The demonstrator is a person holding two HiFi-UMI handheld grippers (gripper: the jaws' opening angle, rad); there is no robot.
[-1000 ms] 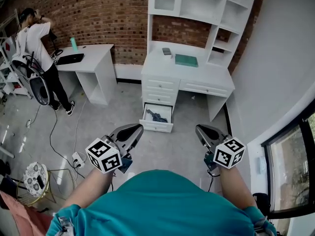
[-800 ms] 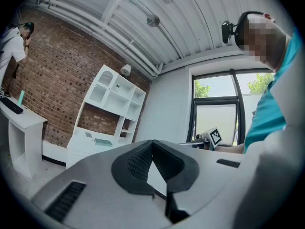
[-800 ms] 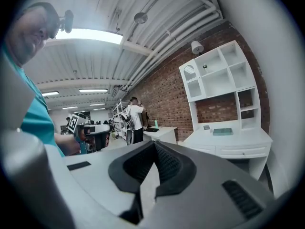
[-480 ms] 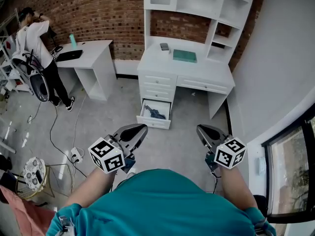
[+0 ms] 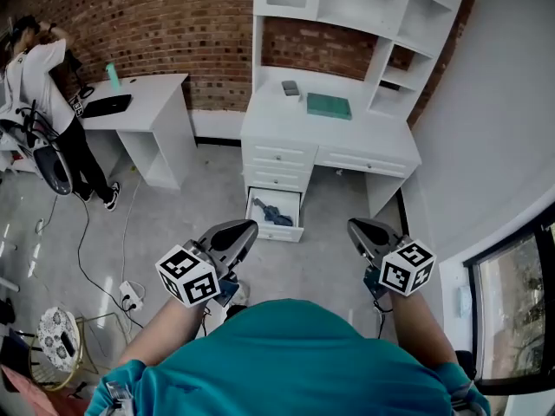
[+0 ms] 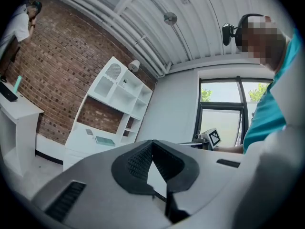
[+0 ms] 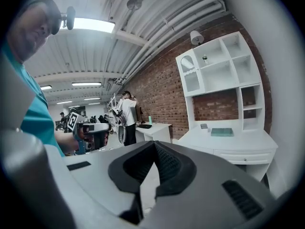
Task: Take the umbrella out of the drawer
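Observation:
The bottom drawer (image 5: pixel 275 214) of the white desk (image 5: pixel 326 128) stands pulled out, and a dark folded umbrella (image 5: pixel 270 213) lies inside it. My left gripper (image 5: pixel 243 230) and right gripper (image 5: pixel 355 230) hover side by side over the floor, well short of the drawer. Both have their jaws shut with nothing between them. In the left gripper view the left gripper (image 6: pixel 152 147) points level at the desk and hutch. In the right gripper view the right gripper (image 7: pixel 153 149) points the same way, with the desk at right.
A white hutch (image 5: pixel 362 3) tops the desk, with a teal book (image 5: pixel 329 106) and a small grey item (image 5: pixel 290 87) on the desktop. At left a second white desk (image 5: pixel 143 102) stands by the brick wall, with a person (image 5: pixel 35 76) beside it. Cables and a power strip (image 5: pixel 130 297) lie on the floor.
Both grippers and I have moved nearer to the desk; the desk and drawer sit larger and closer in the head view. Both grippers stay shut.

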